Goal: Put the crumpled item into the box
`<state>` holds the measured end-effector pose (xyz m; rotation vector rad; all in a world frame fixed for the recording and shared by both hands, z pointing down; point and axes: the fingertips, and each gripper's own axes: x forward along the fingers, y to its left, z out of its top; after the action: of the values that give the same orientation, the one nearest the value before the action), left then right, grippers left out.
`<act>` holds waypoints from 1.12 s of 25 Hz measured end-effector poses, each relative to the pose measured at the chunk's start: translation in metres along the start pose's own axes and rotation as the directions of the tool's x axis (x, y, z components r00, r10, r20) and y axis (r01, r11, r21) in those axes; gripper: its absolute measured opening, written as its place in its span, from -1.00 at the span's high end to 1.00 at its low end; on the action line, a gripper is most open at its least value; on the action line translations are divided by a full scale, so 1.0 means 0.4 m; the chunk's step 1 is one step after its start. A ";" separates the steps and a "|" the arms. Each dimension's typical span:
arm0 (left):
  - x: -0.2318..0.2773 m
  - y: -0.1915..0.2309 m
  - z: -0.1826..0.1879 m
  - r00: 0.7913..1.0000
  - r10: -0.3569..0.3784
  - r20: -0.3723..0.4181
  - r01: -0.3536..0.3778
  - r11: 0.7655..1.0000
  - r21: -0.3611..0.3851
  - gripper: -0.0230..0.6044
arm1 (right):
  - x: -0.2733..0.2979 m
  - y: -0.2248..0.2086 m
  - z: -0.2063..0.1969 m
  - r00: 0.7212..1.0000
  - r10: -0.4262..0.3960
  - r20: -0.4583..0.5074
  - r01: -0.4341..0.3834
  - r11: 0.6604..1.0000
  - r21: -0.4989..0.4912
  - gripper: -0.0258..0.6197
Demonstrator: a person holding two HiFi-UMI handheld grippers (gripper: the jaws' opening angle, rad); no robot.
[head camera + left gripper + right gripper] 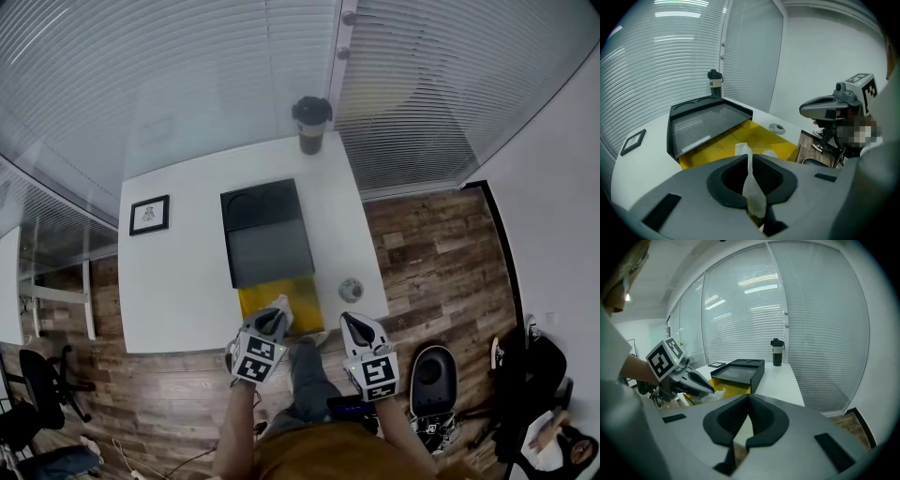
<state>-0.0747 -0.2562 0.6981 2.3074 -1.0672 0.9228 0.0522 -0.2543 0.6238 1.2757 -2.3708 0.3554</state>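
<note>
A crumpled white item [752, 185] is pinched between the jaws of my left gripper [749, 161], and its top sticks up past the tips. In the head view the left gripper [278, 309] hangs over the near end of the open yellow box [300, 295] at the table's front edge. A black lid [265, 232] covers the box's far part. My right gripper [348, 322] is shut with nothing in it, just right of the box by the table edge. The right gripper view shows the left gripper [707, 386] with the white item [711, 396] at its tip.
On the white table [178, 281] stand a dark tumbler [311, 125] at the far edge, a small framed picture [149, 215] at the left and a small round object [351, 289] right of the box. Wooden floor, a person's legs, shoes and bags lie below.
</note>
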 end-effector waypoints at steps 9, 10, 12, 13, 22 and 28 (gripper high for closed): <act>-0.007 0.003 0.008 0.999 0.026 0.028 -0.026 1.000 -0.016 0.53 | -0.011 0.008 0.011 1.000 -0.005 0.017 0.005 1.000 0.007 0.88; -0.013 0.006 0.013 0.998 0.041 0.036 -0.041 0.999 -0.014 0.54 | -0.013 0.008 0.015 1.000 -0.008 0.021 0.008 1.000 0.012 0.88; -0.027 0.012 0.021 0.995 0.085 0.053 -0.086 0.996 0.012 0.73 | -0.017 0.005 0.026 0.999 -0.019 0.030 0.019 1.000 0.010 0.88; -0.034 0.014 0.026 0.993 0.103 0.064 -0.105 0.994 0.029 0.79 | -0.019 0.003 0.029 0.999 -0.024 0.036 0.024 1.000 0.006 0.88; -0.125 0.019 0.108 0.961 0.139 0.241 -0.132 0.990 -0.045 0.85 | -0.047 0.011 0.082 0.994 -0.066 0.084 0.069 0.997 -0.034 0.88; -0.207 0.011 0.166 0.917 0.163 0.364 -0.138 0.986 -0.093 0.85 | -0.080 0.015 0.120 0.989 -0.080 0.127 0.086 0.995 -0.043 0.88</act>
<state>-0.0921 -0.2586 0.5934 2.4281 -1.4234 0.4989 0.0510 -0.2473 0.5662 1.4065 -2.4039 0.1966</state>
